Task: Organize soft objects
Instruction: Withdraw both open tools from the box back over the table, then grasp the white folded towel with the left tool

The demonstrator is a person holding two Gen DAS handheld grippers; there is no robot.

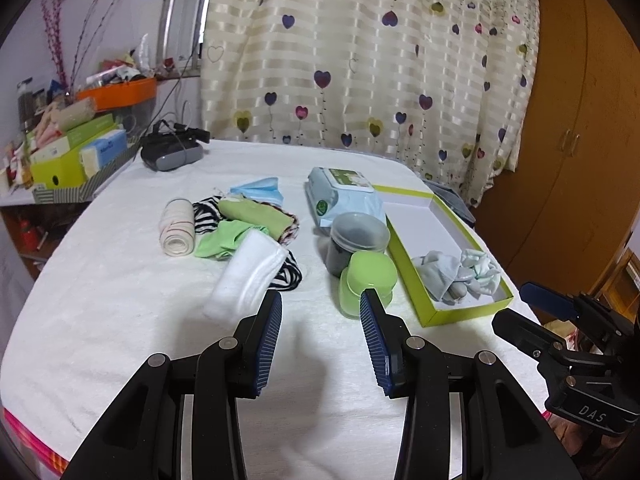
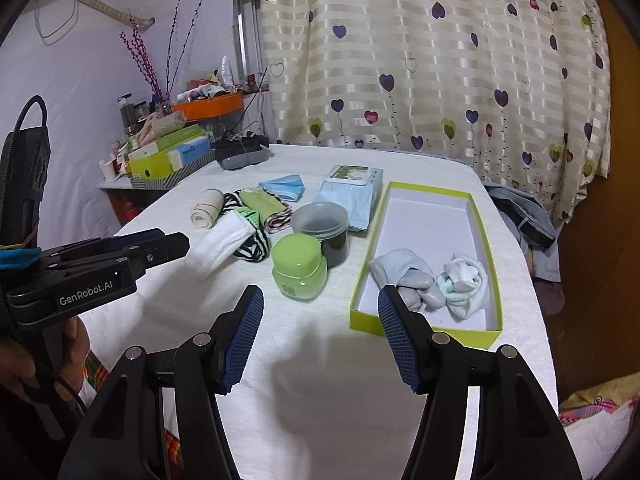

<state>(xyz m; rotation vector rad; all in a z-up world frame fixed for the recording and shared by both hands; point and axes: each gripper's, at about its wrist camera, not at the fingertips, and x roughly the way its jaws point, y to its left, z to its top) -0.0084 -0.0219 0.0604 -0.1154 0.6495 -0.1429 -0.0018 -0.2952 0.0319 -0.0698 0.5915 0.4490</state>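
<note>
Left wrist view: we hold left gripper and right gripper released, empty, above counter. Two sock bundles in box; cloth pile far left. We should take headband first, mid-fold, avoiding jars.

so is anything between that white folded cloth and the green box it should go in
Yes. The green jar and the dark lidded jar behind it stand on the table between the white folded cloth and the green box. Lifted over them, nothing visible blocks it; the box's far end is bare.
</note>
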